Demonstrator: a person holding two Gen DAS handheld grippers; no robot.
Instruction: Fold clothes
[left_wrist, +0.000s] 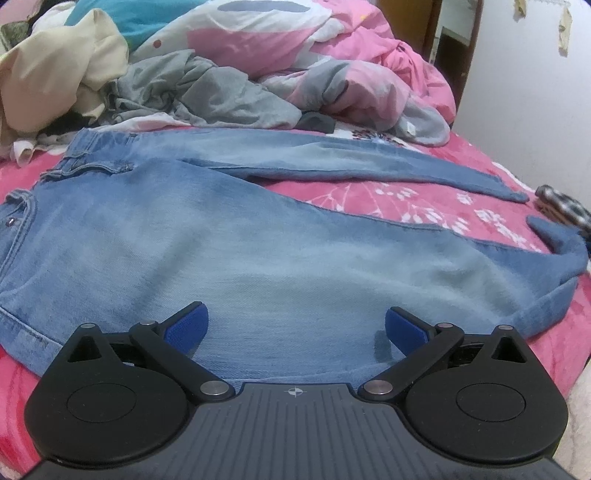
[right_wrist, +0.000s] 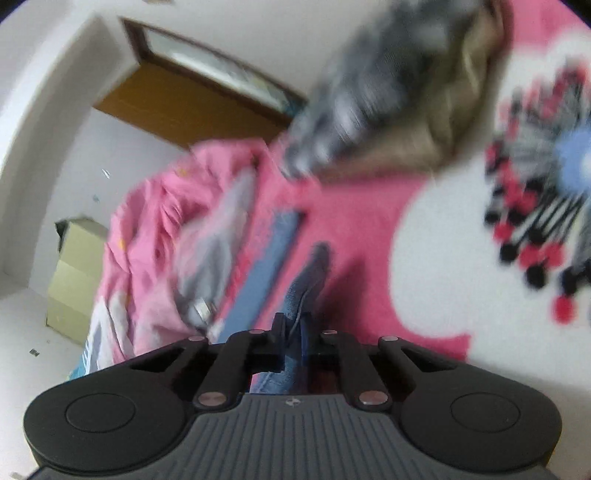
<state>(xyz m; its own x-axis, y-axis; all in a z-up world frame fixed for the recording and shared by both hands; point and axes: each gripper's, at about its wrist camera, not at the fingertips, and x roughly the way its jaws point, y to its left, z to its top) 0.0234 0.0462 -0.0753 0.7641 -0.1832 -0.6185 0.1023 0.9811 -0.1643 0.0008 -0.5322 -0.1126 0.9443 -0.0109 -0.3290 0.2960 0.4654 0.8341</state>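
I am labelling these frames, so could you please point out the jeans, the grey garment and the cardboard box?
jeans (left_wrist: 229, 236): left wrist view, on the near leg.
grey garment (left_wrist: 207, 92): left wrist view, crumpled middle.
cardboard box (right_wrist: 75, 273): right wrist view, its side.

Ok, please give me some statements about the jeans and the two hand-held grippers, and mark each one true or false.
1. The jeans lie spread on a pink bedcover. True.
2. The left hand-held gripper is closed on the waistband. False: it is open above the denim, gripping nothing.
3. The right hand-held gripper is shut on blue denim. True.
4. The jeans are already folded into a small square. False: both legs are stretched out, apart.
5. A grey garment lies crumpled behind the jeans. True.
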